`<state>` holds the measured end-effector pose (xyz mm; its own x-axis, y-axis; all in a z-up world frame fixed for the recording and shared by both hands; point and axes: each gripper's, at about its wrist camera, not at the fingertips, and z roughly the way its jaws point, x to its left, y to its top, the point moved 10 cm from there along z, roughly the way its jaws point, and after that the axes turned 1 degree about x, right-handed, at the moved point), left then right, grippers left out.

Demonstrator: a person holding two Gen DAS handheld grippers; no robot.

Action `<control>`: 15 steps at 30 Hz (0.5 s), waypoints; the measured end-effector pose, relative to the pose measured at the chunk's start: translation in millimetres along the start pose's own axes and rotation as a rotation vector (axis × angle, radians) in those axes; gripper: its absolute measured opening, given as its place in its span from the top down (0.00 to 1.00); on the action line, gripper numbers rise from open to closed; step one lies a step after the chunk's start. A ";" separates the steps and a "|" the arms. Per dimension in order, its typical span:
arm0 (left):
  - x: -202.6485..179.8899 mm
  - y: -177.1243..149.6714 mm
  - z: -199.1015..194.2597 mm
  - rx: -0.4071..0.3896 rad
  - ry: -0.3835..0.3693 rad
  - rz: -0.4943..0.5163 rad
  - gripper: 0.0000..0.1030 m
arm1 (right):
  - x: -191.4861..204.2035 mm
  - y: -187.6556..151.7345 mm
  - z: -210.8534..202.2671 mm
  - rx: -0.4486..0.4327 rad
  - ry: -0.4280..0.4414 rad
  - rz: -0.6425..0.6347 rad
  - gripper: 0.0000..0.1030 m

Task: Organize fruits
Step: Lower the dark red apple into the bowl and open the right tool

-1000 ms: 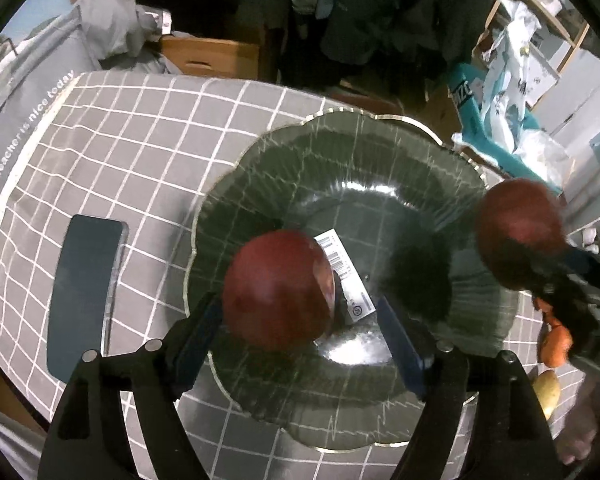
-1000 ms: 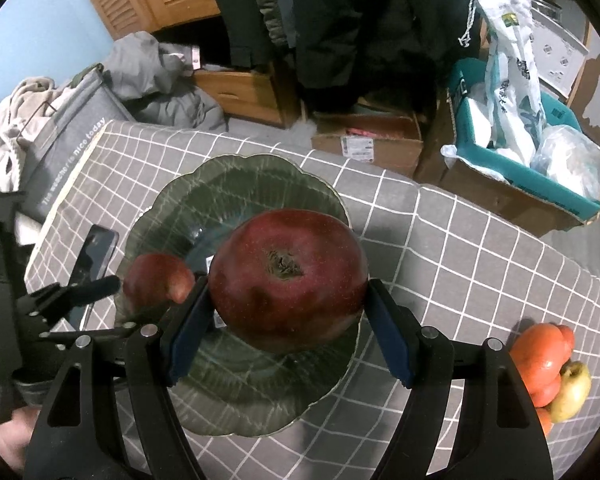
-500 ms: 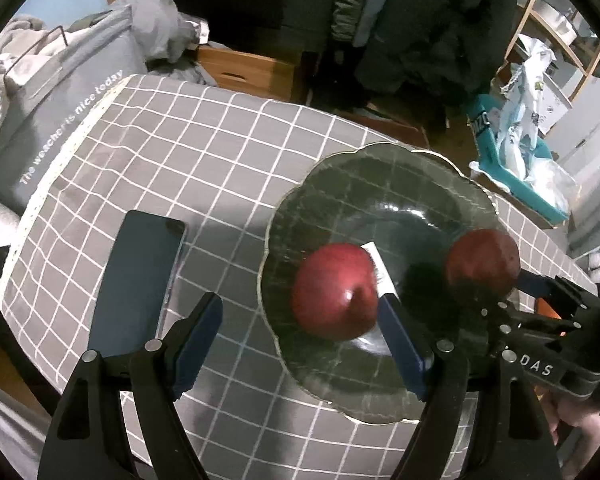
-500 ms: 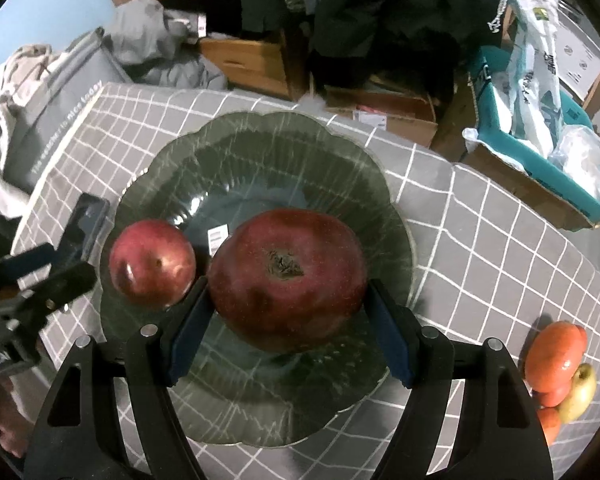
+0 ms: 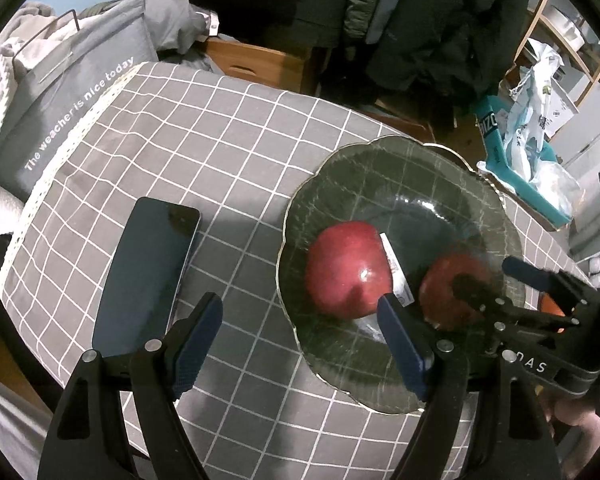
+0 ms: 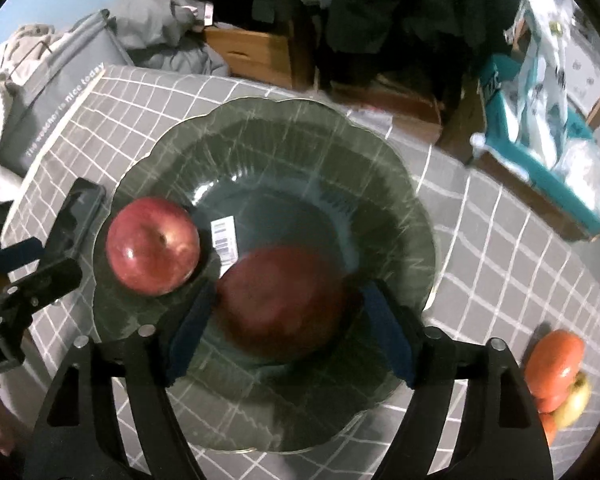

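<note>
A dark green glass plate (image 5: 412, 184) (image 6: 284, 136) lies on the grey checked tablecloth. A red apple (image 5: 346, 274) (image 6: 153, 250) rests on its left side, free of any gripper. My left gripper (image 5: 300, 340) is open and empty, drawn back over the cloth at the plate's near left rim. My right gripper (image 6: 286, 334) is shut on a darker red apple (image 6: 282, 302) (image 5: 446, 292), held low over the plate's near part; whether the apple touches the plate I cannot tell. The right gripper shows in the left wrist view (image 5: 496, 286).
A dark phone (image 5: 148, 264) lies on the cloth left of the plate. Orange and yellow-green fruits (image 6: 558, 372) sit at the cloth's right. A barcode sticker (image 6: 225, 236) is on the plate. A grey bag (image 5: 72, 92), boxes and clothes stand beyond the table.
My left gripper let go of the first apple on the plate and drew back to the left. My right gripper came down over the plate with the darker apple.
</note>
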<state>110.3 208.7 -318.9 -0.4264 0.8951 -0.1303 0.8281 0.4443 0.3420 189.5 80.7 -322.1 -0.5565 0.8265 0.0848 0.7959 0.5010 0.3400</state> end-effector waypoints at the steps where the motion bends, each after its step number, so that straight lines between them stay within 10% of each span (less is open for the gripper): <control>1: -0.1 0.1 -0.1 -0.001 -0.001 0.000 0.21 | 0.0 0.8 -1.0 -0.003 0.005 0.005 0.23; 15: -19.1 4.1 -29.2 -0.046 -0.045 0.018 0.21 | -14.5 17.7 -58.8 -0.130 0.009 0.059 0.22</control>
<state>111.2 192.3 -287.8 -0.3938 0.9042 -0.1652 0.8176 0.4267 0.3866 197.7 62.5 -262.2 -0.5121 0.8511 0.1161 0.7899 0.4135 0.4528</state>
